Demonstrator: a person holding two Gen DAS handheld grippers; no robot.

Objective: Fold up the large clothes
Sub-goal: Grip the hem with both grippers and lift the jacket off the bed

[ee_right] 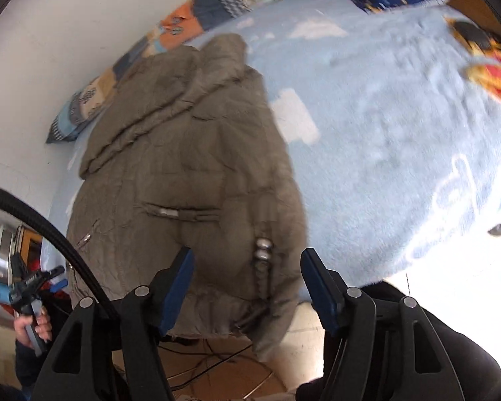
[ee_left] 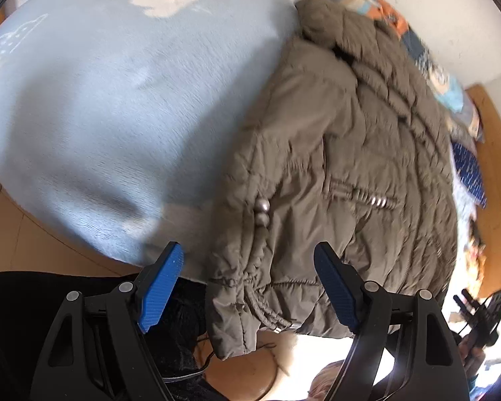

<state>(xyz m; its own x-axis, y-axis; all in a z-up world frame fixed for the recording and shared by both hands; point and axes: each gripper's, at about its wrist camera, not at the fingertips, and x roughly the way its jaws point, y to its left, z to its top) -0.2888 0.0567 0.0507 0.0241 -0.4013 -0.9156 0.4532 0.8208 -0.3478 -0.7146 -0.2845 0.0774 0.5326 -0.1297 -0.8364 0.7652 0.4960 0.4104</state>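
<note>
A bed with a pale blue fleece blanket [ee_left: 100, 107] carries the olive-brown padded jacket [ee_left: 350, 173], hem overhanging; both tools, left tool [ee_left: 250, 287] and right tool [ee_right: 247, 287], gape empty: grip the hem corners evenly

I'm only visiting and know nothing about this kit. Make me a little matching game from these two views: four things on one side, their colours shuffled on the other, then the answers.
Things:
1. puffy jacket
2. fleece blanket on the bed
3. pads on the left gripper
4. bed frame

Colours:
A. bright blue
B. orange-brown wood
C. olive-brown
D. pale blue with white shapes

Pairs: 1-C, 2-D, 3-A, 4-B
</note>
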